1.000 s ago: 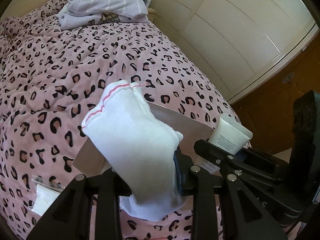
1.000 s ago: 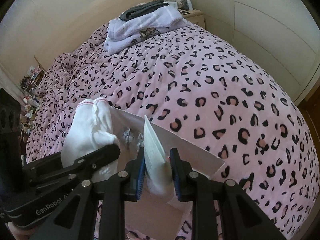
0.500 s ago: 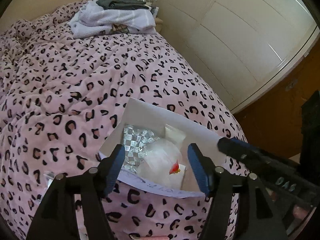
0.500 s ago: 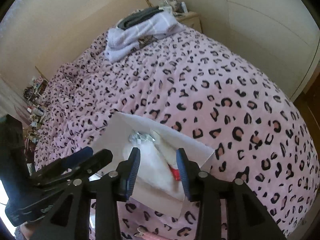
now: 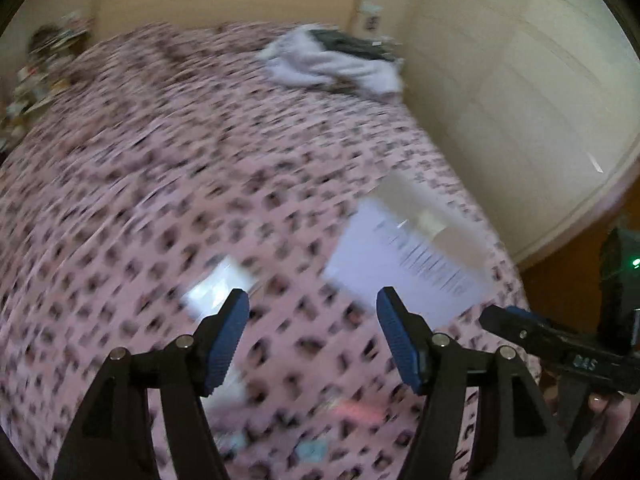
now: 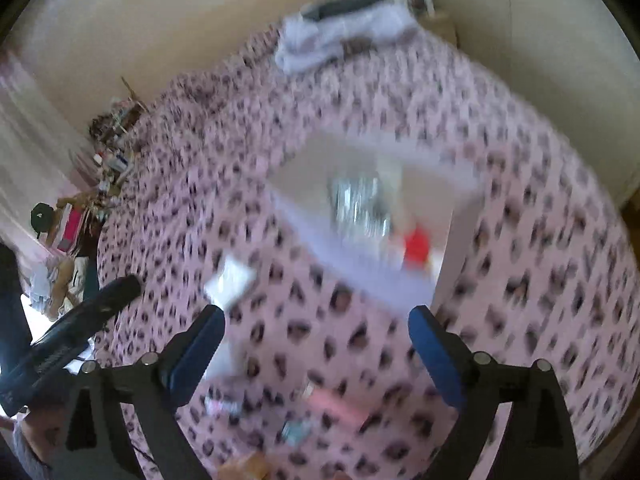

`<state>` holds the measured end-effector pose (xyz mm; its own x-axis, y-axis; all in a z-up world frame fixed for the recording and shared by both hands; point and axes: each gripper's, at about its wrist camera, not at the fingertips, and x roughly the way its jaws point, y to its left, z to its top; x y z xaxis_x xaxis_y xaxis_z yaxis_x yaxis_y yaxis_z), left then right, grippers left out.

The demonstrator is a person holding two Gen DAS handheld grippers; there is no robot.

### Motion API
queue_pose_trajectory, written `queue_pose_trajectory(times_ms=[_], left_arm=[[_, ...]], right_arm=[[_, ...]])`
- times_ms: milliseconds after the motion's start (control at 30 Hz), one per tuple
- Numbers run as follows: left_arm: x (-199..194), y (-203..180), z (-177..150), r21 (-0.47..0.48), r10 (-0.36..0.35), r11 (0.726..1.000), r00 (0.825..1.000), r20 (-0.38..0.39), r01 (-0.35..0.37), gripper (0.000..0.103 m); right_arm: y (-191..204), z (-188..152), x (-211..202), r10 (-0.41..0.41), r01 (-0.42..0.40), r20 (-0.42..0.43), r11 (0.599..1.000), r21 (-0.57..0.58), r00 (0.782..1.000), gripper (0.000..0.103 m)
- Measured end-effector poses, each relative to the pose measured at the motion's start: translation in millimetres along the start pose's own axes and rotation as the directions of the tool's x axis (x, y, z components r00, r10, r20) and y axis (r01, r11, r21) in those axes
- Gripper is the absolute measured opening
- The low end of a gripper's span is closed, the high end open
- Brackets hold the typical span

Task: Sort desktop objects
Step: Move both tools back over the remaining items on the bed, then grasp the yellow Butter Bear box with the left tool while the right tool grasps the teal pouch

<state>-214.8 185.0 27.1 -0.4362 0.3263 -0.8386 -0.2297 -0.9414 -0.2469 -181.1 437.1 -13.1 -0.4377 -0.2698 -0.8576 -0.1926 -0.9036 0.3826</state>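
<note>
The white cardboard box point(image 6: 360, 216) sits mid-frame on the bed's pink leopard-print quilt point(image 6: 520, 300), crinkly silver foil point(image 6: 358, 204) and something red point(image 6: 416, 242) inside. A flat packet point(image 6: 232, 280) lies left of it. Both tools, left point(image 5: 312, 336) and right point(image 6: 316, 352), are spread and empty, the right having just widened. Folded towels point(image 6: 340, 36) sit upper centre.

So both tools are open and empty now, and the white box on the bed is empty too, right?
Not quite. Both tools, left and right, are open and empty, but the box isn't: the right wrist view shows something silvery and something red inside.
</note>
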Motion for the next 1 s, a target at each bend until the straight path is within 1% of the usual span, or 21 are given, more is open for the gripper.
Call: queue_pose_trajectory(times_ms=[33, 100, 167, 200, 267, 333, 367, 400, 467, 533, 633, 733, 867, 1000], left_arm=[[-5.6, 11.7, -12.9, -0.022, 0.023, 0.999, 1.000, -0.011, -0.023, 0.067], [-15.4, 32.8, -37.8, -0.068, 0.059, 0.996, 0.998, -0.036, -0.061, 0.067], [-25.6, 55.4, -64.3, -0.116, 0.096, 0.988, 0.993, -0.063, -0.103, 0.067], [-29.9, 64.7, -77.3, -0.136, 0.112, 0.983, 0.991, -0.076, -0.121, 0.067], [-35.9, 78.7, -102.1, -0.167, 0.139, 0.974, 0.985, -0.104, -0.155, 0.067], [-40.5, 92.5, -128.8, -0.199, 0.166, 0.961, 0.977, -0.132, -0.191, 0.067], [-42.8, 96.0, -139.9, -0.211, 0.174, 0.957, 0.975, -0.140, -0.201, 0.067], [-44.6, 99.5, -150.4, -0.225, 0.180, 0.952, 0.972, -0.149, -0.210, 0.067], [-49.0, 105.9, -171.0, -0.257, 0.183, 0.941, 0.969, -0.163, -0.221, 0.067], [-51.3, 108.4, -185.8, -0.276, 0.182, 0.934, 0.968, -0.172, -0.225, 0.067], [-54.3, 110.6, -206.1, -0.293, 0.184, 0.928, 0.966, -0.179, -0.231, 0.067], [-54.3, 109.1, -220.9, -0.298, 0.174, 0.928, 0.967, -0.185, -0.223, 0.067], [-48.0, 97.7, -240.1, -0.255, 0.173, 0.941, 0.964, -0.201, -0.222, 0.067], [-34.0, 84.6, -258.3, -0.187, 0.172, 0.959, 0.960, -0.222, -0.215, 0.067]], right_arm=[[-0.3, -11.2, 6.0, 0.003, -0.002, -0.024, 1.000, 0.024, 1.000, 0.096], [-1.2, -35.3, 21.2, 0.005, 0.001, -0.108, 0.998, 0.060, 0.994, 0.096], [0.8, -58.7, 37.2, -0.024, 0.039, -0.199, 0.997, 0.073, 0.980, 0.096], [2.2, -71.0, 44.9, -0.022, 0.042, -0.239, 0.996, 0.082, 0.971, 0.096], [6.4, -93.1, 55.0, -0.002, 0.026, -0.275, 0.996, 0.084, 0.961, 0.096], [15.8, -111.3, 57.1, -0.063, 0.069, -0.256, 0.998, 0.014, 0.965, 0.096], [21.8, -119.8, 58.0, -0.105, 0.100, -0.240, 0.994, -0.035, 0.965, 0.096], [29.0, -127.0, 58.4, -0.128, 0.111, -0.228, 0.990, -0.086, 0.965, 0.096], [44.6, -138.2, 58.0, -0.135, 0.098, -0.207, 0.979, -0.181, 0.969, 0.096], [58.6, -149.2, 56.4, -0.145, 0.093, -0.198, 0.964, -0.250, 0.969, 0.096], [74.2, -158.1, 51.6, -0.149, 0.089, -0.198, 0.955, -0.283, 0.969, 0.096], [81.6, -166.3, 43.6, -0.115, 0.066, -0.173, 0.961, -0.268, 0.978, 0.096], [84.8, -177.0, 38.6, -0.100, 0.061, -0.132, 0.961, -0.271, 0.986, 0.096], [78.8, -185.9, 38.8, -0.139, 0.109, -0.085, 0.949, -0.297, 0.987, 0.096]])
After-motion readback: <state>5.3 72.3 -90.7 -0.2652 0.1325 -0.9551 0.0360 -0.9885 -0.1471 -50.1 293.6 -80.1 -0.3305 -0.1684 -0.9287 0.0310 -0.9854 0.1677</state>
